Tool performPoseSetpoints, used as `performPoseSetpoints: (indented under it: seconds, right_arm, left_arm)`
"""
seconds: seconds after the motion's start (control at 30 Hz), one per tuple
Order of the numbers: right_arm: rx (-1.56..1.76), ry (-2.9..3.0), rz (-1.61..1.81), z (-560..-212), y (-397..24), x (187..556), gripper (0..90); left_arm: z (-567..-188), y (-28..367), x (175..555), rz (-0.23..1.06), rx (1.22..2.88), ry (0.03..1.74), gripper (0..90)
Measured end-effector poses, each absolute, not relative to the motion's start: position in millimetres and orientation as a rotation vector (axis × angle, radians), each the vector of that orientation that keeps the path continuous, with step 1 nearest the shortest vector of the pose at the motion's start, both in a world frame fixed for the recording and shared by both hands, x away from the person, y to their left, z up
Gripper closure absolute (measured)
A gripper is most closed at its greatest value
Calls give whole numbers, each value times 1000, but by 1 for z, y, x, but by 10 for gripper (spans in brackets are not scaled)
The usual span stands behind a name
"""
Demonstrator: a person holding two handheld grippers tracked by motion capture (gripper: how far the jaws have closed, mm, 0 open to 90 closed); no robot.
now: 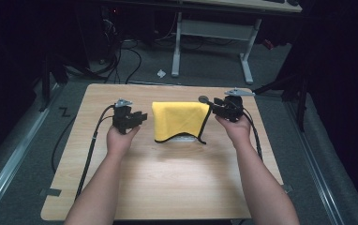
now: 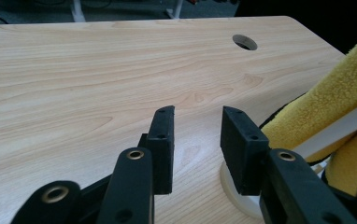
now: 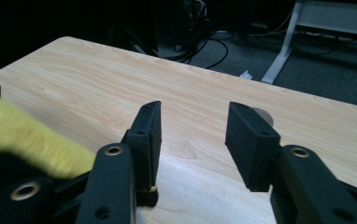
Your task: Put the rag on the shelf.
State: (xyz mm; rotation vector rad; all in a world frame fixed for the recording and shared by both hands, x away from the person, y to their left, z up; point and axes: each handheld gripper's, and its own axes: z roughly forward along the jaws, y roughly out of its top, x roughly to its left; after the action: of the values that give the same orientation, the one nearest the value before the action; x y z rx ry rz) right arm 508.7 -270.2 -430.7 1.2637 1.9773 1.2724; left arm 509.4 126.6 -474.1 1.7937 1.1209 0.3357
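A yellow cloth with a black hem lies draped over a white object in the middle of the wooden table. My left gripper sits just left of the cloth, jaws apart with nothing between them. In the left gripper view the open gripper hovers over bare wood, with the cloth and a white edge at the right. My right gripper is at the cloth's far right corner. Its jaws are open and empty, the cloth blurred at the left.
A round cable hole pierces the table near its far edge, close to the right gripper. Beyond the table stand a white desk frame and floor cables. Bare wood stretches toward the table's near edge.
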Motion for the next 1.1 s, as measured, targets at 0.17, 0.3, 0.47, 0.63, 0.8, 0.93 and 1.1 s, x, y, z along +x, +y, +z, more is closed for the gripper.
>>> performPoseSetpoints:
  seconds: [0.17,0.3,0.47,0.63,0.8,0.93,1.1]
  right_arm:
    - [1216,1979,1204,-426,-270,498,571]
    - [1199,1935,1217,-424,-273,485,565]
    - [1196,1933,1211,-422,-277,471,541]
    - [1175,1912,1208,-425,-280,451,535]
    - [1145,1901,1201,-430,-281,428,516]
    - [1132,1960,1129,-436,-277,410,474]
    - [1067,1935,1154,-448,-271,378,498]
  left_arm:
    - [-470,134,502,362,1787,1121,632]
    - [-467,138,494,385,1778,1108,613]
    - [-468,143,478,389,1781,1084,591]
    - [-469,148,457,400,1794,1045,550]
    - [-473,154,431,401,1807,1013,506]
    - [-480,157,406,385,1806,992,490]
    - [-495,157,374,351,1837,979,471]
